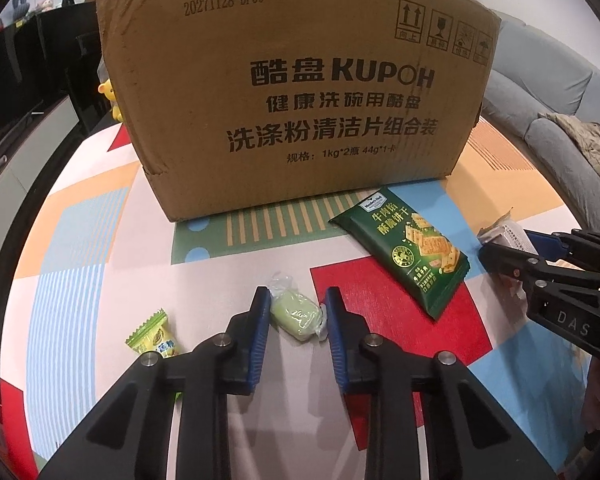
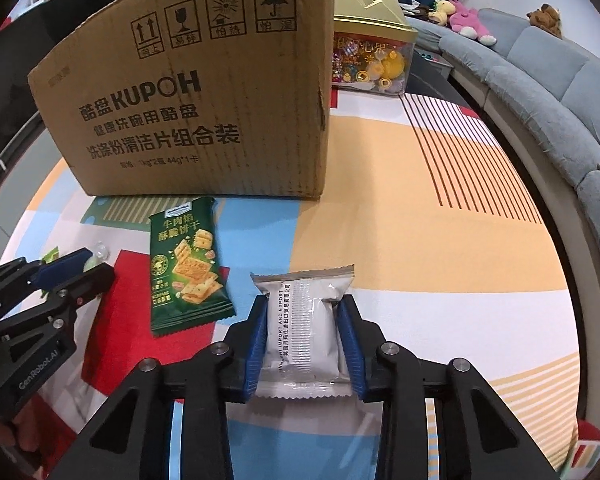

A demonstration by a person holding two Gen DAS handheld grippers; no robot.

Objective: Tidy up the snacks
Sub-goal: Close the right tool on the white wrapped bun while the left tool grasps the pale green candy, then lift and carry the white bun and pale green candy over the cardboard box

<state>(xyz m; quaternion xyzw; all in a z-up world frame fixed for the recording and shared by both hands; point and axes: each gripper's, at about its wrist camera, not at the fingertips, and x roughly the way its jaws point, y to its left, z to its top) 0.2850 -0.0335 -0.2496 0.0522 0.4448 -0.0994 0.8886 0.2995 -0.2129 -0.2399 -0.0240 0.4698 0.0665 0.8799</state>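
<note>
Right gripper (image 2: 304, 336) jaws clamped across silver-white foil snack pouch (image 2: 305, 320), likely for carrying to tall brown cardboard box (image 2: 204, 100) ahead. Left gripper (image 1: 296, 328) jaws open, straddling pale green clear-wrapped candy (image 1: 298, 316) on the surface, apparently pre-grasp. Dark green cracker packet (image 2: 186, 264) lying left of right jaws.

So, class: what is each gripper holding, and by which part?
The right gripper clamps the white snack packet across its long side edges. The left gripper straddles the pale green wrapped candy, apparently not yet squeezing it.
</note>
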